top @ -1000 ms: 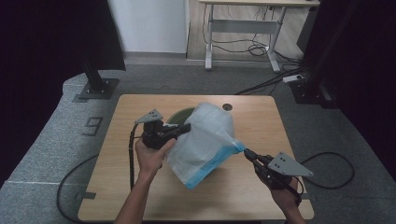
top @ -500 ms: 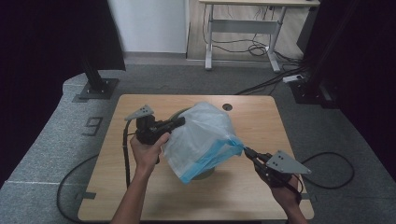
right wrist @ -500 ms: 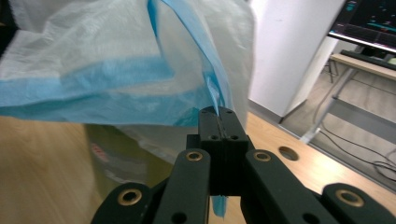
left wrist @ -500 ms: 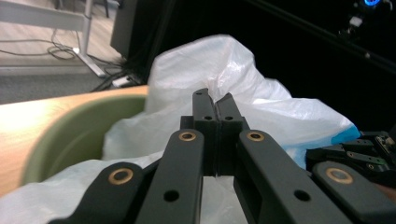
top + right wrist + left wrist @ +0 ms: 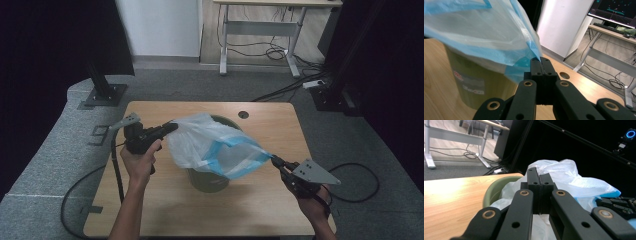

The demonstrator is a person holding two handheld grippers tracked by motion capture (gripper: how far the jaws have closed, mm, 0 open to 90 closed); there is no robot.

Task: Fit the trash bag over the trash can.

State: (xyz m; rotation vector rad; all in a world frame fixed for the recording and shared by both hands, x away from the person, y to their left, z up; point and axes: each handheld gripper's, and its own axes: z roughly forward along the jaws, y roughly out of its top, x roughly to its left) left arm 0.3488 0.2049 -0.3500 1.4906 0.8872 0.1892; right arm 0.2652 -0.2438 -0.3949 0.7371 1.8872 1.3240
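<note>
Stretching a plastic bag (image 5: 212, 145) over a green bin (image 5: 205, 181), the person holds one edge in each gripper. The left gripper (image 5: 170, 128), at about 9 o'clock from the bin, has its jaws pressed together on the white film; its own view shows the bag (image 5: 564, 176) bunched just beyond the closed jaws, with the bin's rim (image 5: 499, 186) below. The right gripper (image 5: 274, 160), at about 4 o'clock from the bin, is clamped on the blue-edged corner, as its own view confirms: the bag (image 5: 486, 32) rises from between the shut jaws and drapes across the bin (image 5: 474, 85).

Progress, as judged: the bag is opened and spread above the bin, which stands near the middle of the table (image 5: 165, 215), but its mouth does not yet appear fitted round the rim. The blue hem hangs across the front of the bin, not tucked under its lip. What remains is to lower the opening over the rim on all sides and settle the film inside.

Compared with the frame half a second earlier, the left gripper has drawn outward toward 9 o'clock and the right gripper has pulled farther toward 4 o'clock, so the bag is now pulled wider and flatter, and more of the bin's front wall is exposed beneath it.
</note>
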